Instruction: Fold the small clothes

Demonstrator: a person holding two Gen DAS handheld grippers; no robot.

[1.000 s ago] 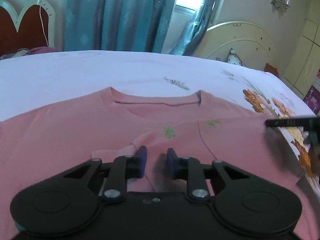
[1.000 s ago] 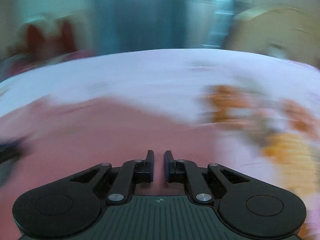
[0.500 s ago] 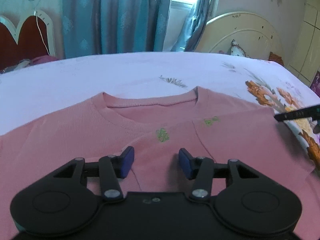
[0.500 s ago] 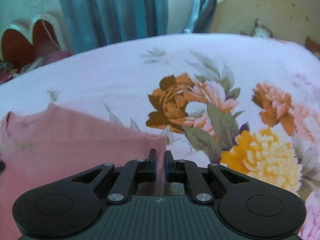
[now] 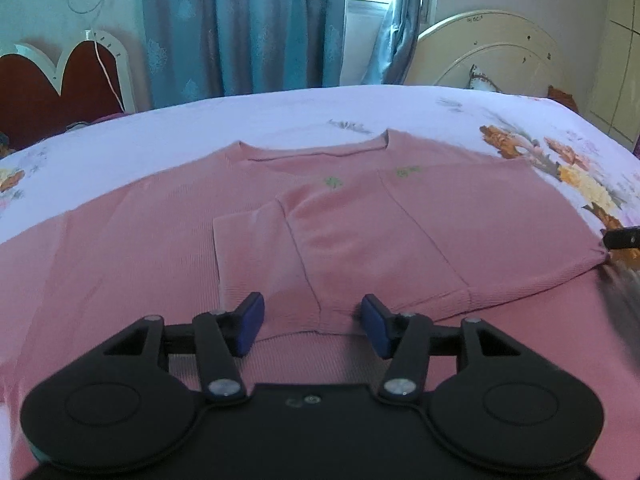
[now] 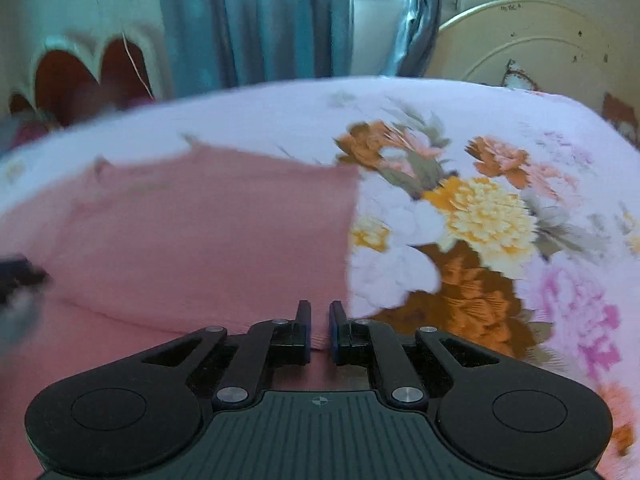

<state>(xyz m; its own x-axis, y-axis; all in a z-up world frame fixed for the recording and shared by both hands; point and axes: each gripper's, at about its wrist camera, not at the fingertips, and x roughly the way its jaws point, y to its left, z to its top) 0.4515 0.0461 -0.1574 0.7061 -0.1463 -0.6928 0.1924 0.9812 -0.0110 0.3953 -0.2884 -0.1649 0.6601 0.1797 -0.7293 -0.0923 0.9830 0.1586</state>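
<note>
Jaws opening, the left gripper (image 5: 312, 326) grasps nothing; the right gripper (image 6: 319, 332) (clenched) pinches the soft, light pink sweater (image 5: 400, 240) at its right hem corner.

In the left wrist view, bare bedsheet (image 5: 168, 136) lies open across the upper middle, beyond the pink sweater (image 5: 400, 240). Headboards (image 5: 492, 56) and curtains (image 5: 248, 28) close off the top. The other gripper's tip (image 5: 622, 238) intrudes at the right edge.

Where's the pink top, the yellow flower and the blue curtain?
pink top (image 5: 400, 248), left wrist view, folded front.
yellow flower (image 6: 486, 212), right wrist view, its middle.
blue curtain (image 5: 248, 28), left wrist view, middle folds.
</note>
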